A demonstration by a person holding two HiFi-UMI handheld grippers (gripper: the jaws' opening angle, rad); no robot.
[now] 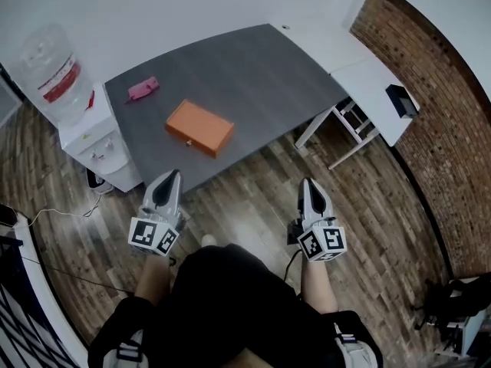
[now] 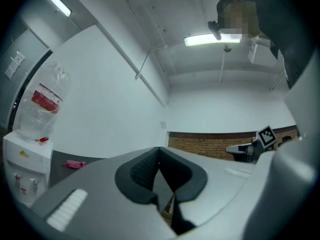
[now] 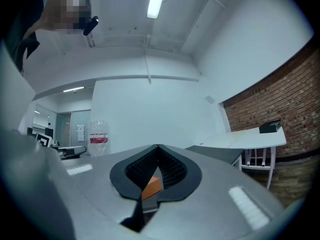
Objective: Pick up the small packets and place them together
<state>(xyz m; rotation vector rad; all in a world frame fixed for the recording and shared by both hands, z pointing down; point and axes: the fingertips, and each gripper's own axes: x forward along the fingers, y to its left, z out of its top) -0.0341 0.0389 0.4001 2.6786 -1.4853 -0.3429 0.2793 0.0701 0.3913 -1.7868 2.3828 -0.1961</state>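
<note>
One small pink packet [image 1: 143,89] on table [image 1: 253,67]; left gripper [image 1: 171,177], right gripper [image 1: 308,182] jaws closed.

1. You've got 1 pink packet [image 1: 143,89].
2. 1 orange box [image 1: 199,127].
3. 2 desks: grey desk [image 1: 253,67] + white desk [image 1: 360,75].
4. 1 water dispenser [image 1: 96,140] w/ 1 bottle [image 1: 52,71].
5. 2 grippers in your hands: left gripper [image 1: 172,175], right gripper [image 1: 307,182].

- Dark grey table [image 1: 253,67], standing on a wooden floor [image 1: 253,198].
- Orange box [image 1: 199,127] lying flat on it, near the front edge.
- Pink packet [image 1: 143,89] behind and left of the orange box, well apart from it.
- White table [image 1: 368,75] far right of the orange box, carrying a small black object [image 1: 402,100].
- Water dispenser [image 1: 92,140] on the floor, left of the orange box.
</note>
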